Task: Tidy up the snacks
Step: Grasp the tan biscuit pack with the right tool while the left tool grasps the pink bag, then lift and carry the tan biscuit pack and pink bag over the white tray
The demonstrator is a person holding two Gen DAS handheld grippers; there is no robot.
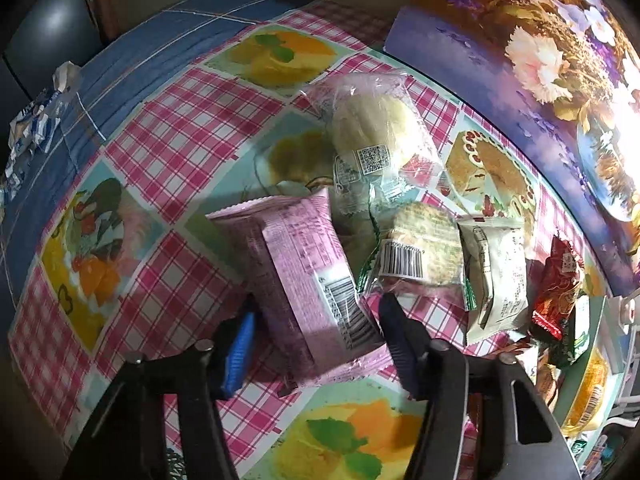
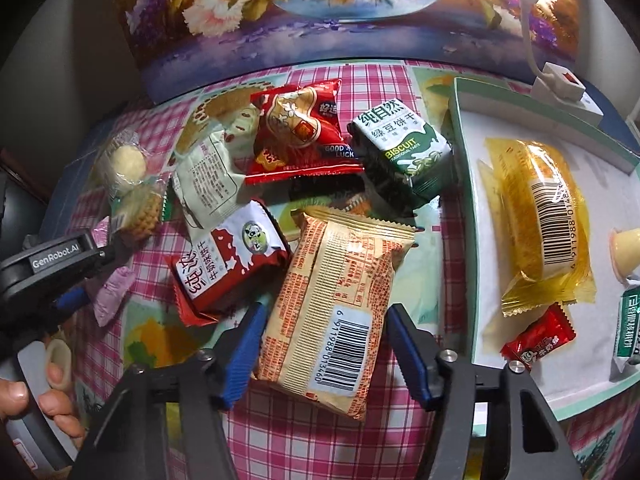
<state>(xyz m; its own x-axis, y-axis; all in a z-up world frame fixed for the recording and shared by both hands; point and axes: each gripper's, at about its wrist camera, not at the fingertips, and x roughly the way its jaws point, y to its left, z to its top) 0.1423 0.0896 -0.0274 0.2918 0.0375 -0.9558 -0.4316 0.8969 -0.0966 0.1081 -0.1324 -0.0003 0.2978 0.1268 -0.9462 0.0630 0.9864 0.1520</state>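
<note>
Left gripper half-open astride a pink snack packet on the checked tablecloth, right pad against its barcode end, blue left pad just clear. Right gripper likewise half-open around an orange biscuit packet, pads beside its edges, contact uncertain. White tray just right of it, holding a yellow-wrapped cake.

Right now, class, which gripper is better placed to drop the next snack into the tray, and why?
The right gripper. Its fingers flank the orange packet, which lies right beside the tray. The left gripper straddles the pink packet farther off, with other snacks between it and the tray.
</note>
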